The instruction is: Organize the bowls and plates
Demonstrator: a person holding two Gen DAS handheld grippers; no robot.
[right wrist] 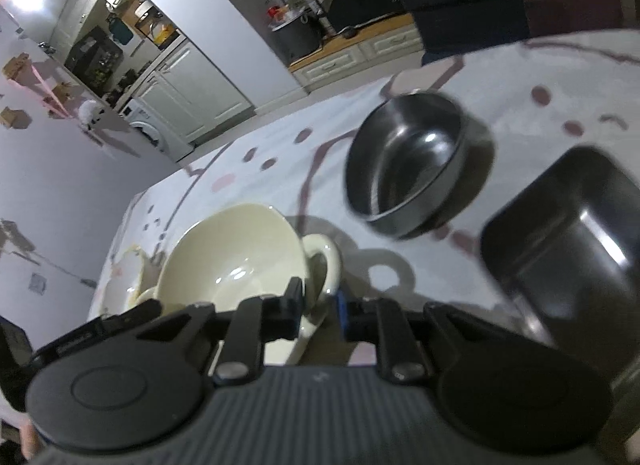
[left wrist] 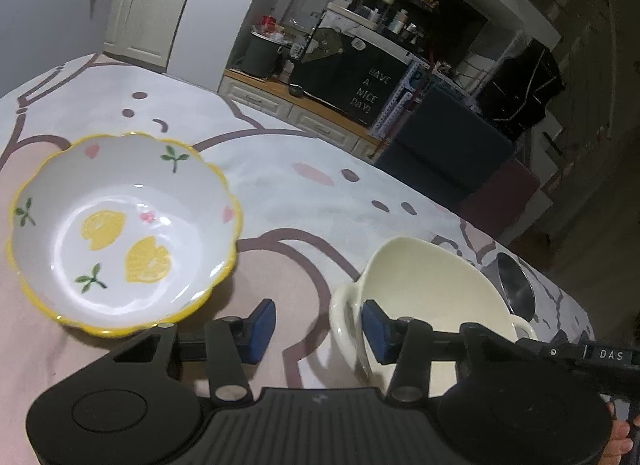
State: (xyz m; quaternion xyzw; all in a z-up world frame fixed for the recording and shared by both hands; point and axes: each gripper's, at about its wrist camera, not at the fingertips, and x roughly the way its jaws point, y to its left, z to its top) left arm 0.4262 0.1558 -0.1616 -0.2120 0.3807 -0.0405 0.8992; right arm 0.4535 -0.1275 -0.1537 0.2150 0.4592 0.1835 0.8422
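Observation:
A cream bowl (left wrist: 424, 289) with two loop handles sits on the cloth in front of both grippers. My left gripper (left wrist: 319, 329) is open and straddles the bowl's left handle (left wrist: 343, 317). Its right pad (left wrist: 376, 331) is inside the rim and its left pad (left wrist: 262, 327) stands clear outside. In the right wrist view my right gripper (right wrist: 319, 309) is shut on the other handle (right wrist: 326, 261) of the cream bowl (right wrist: 236, 257). A white bowl (left wrist: 120, 233) with a yellow wavy rim and lemon pictures rests to the left, empty.
A round steel bowl (right wrist: 416, 169) and a square steel container (right wrist: 568, 233) stand on the patterned tablecloth (right wrist: 256, 169) beyond the cream bowl. The table edge runs behind them, with cabinets and a dark counter past it. A person's fingers (left wrist: 620, 439) show at the lower right.

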